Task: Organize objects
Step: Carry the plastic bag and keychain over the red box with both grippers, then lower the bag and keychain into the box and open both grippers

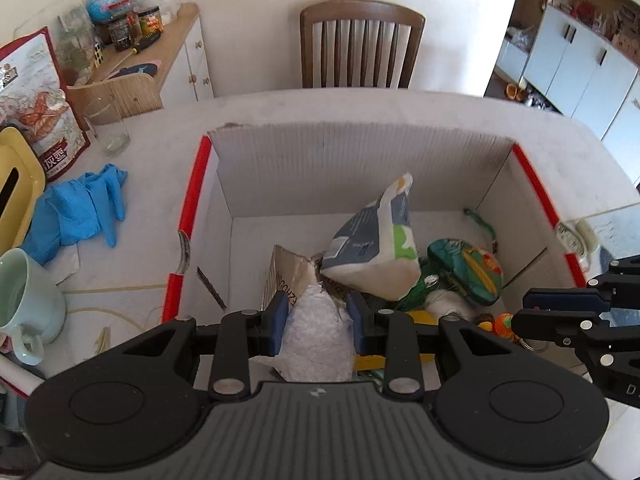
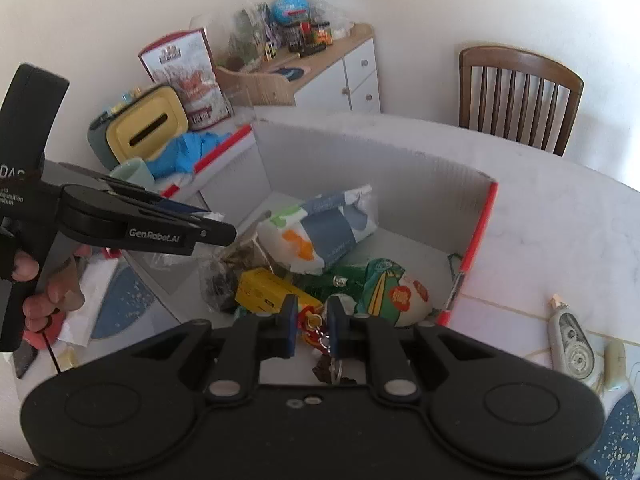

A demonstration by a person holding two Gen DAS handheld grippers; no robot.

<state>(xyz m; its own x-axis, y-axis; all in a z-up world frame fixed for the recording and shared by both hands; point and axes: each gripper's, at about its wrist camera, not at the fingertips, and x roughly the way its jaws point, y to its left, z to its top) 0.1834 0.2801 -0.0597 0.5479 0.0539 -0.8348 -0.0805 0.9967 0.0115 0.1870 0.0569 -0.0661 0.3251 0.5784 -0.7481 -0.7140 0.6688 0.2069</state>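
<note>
The left gripper [image 1: 318,322] clamped a white bubble-wrap packet [image 1: 316,340] above the cardboard box [image 1: 360,152]; the right gripper [image 2: 313,326] pinched a keychain toy [image 2: 316,326]. Either might slip and snag.

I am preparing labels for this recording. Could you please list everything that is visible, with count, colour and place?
cardboard box: one, white with red edges, on the table
white packet: one, between the left gripper's pads, over the box
blue-white bag: one, inside the box
green snack bag: one, inside the box
yellow box: one, inside the box
keychain: one, red-orange, between the right gripper's pads
blue gloves: crumpled pile, left of the box
mug: one, pale green, table's left edge
drinking glass: one, clear, behind the gloves
correction tape: one, grey, right of the box
chair: one, brown, behind the table
left gripper: black, shut
right gripper: black, shut
</note>
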